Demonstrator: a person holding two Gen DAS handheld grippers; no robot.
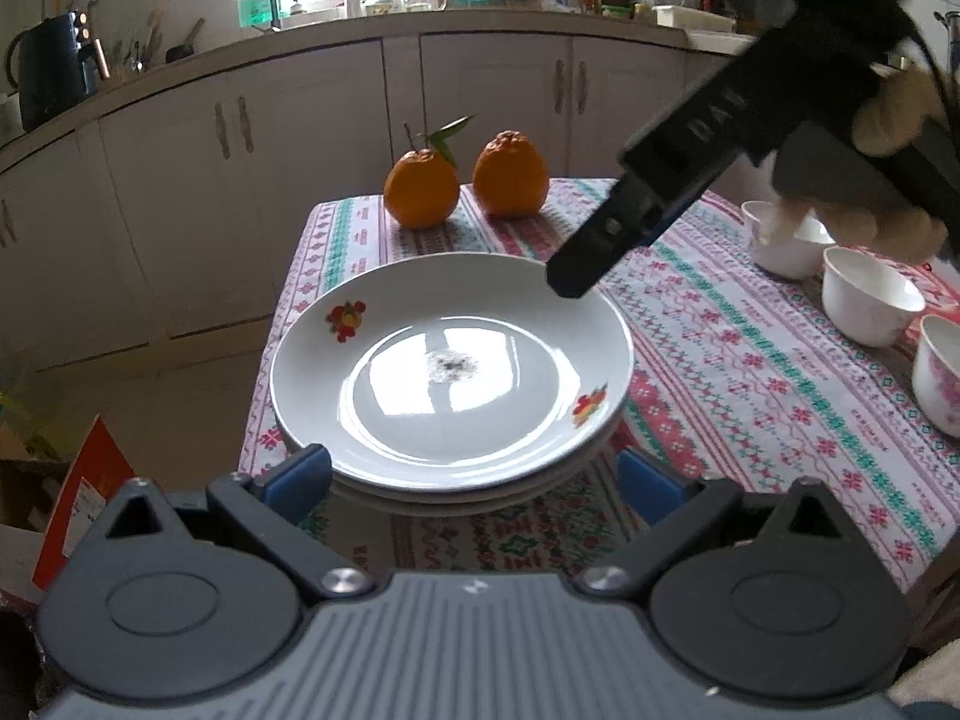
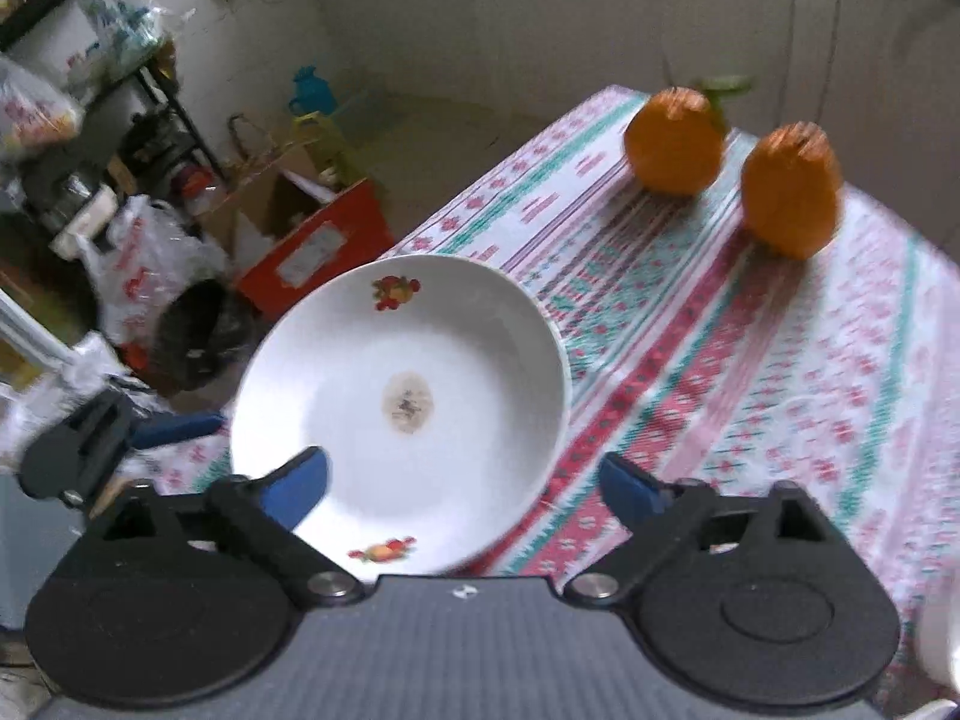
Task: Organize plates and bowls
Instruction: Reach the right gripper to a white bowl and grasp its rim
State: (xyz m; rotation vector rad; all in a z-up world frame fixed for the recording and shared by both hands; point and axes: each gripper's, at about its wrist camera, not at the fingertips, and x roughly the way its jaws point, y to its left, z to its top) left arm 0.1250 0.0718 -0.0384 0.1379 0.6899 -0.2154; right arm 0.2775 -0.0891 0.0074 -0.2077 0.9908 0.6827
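Observation:
A stack of white plates (image 1: 450, 360) with fruit decals sits at the near left corner of the patterned tablecloth (image 1: 750, 360); it also shows in the right wrist view (image 2: 402, 402). My left gripper (image 1: 474, 474) is open, its blue pads either side of the stack's near rim, not touching. My right gripper (image 2: 465, 483) is open above the stack's near edge; in the left wrist view its black finger (image 1: 576, 276) hovers over the plates' far rim. Three white bowls (image 1: 870, 300) stand at the right.
Two oranges (image 1: 468, 180) sit at the table's far edge, also in the right wrist view (image 2: 732, 168). Kitchen cabinets and a cluttered counter lie beyond. A red box (image 2: 318, 240), bags and shelves stand on the floor left of the table.

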